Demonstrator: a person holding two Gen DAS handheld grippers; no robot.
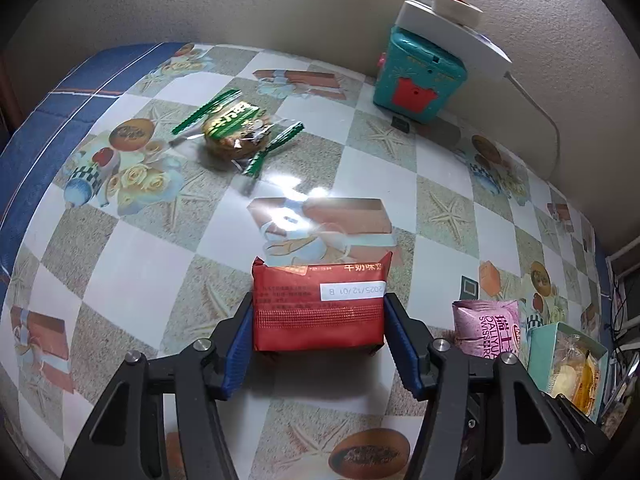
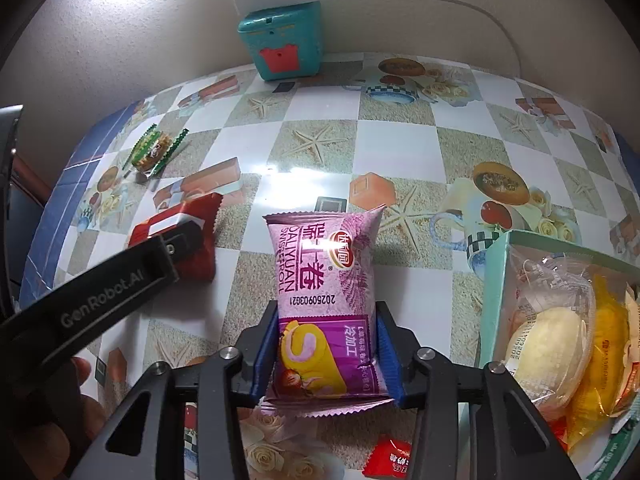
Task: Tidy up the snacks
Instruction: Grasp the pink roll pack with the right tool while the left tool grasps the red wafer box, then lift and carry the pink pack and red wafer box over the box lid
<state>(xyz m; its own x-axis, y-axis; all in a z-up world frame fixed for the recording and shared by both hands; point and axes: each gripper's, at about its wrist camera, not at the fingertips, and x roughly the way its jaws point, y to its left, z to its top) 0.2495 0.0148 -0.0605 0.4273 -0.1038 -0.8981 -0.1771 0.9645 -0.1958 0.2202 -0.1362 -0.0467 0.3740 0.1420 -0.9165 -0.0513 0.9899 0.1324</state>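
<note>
Left gripper (image 1: 319, 312) jaws pinching red packet (image 1: 320, 308), right gripper (image 2: 326, 334) jaws pinching pink packet (image 2: 324, 280), bare tablecloth (image 1: 360, 160) beyond.

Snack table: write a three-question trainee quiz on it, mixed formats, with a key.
1. True or false: the left gripper has a red packet between its pads.
2. What does the right gripper hold? A) pink roll packet B) teal toy box C) green-wrapped cake
3. Fill in: the open box of snacks lies to the ____ of the pink roll packet in the right wrist view.

Key: 1 true; 2 A; 3 right
</note>
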